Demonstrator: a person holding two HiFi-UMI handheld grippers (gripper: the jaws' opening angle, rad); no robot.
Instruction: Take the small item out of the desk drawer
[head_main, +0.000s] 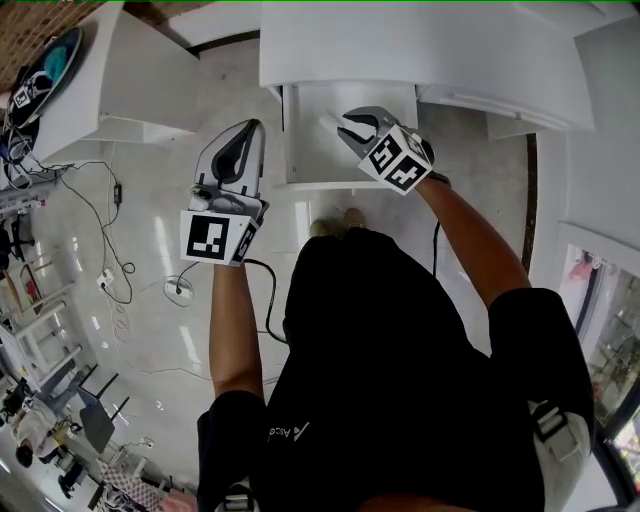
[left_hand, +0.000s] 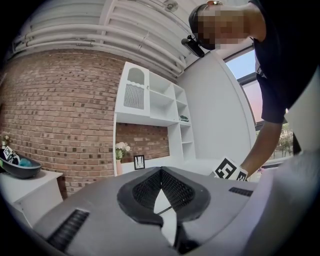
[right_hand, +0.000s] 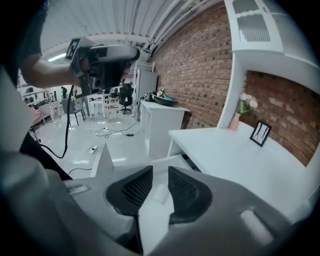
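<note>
The white desk's drawer (head_main: 310, 150) stands pulled out under the desktop. A small white item (head_main: 328, 122) lies in it, near the back. My right gripper (head_main: 345, 128) hovers inside the drawer, just right of the item. In the right gripper view its jaws (right_hand: 160, 172) stand apart, and the small white item (right_hand: 160, 192) lies in the gap on the drawer floor (right_hand: 150, 220), with the pads not pressing on it. My left gripper (head_main: 240, 150) hangs over the floor left of the drawer. Its jaws (left_hand: 161, 170) are shut and hold nothing.
The white desktop (head_main: 400, 50) overhangs the drawer's back; a pink vase (right_hand: 240, 112) and a small frame (right_hand: 260, 132) stand on it. A white cabinet (head_main: 120, 80) carrying a dark bowl (head_main: 50, 65) stands to the left. Cables (head_main: 100, 230) trail over the glossy floor.
</note>
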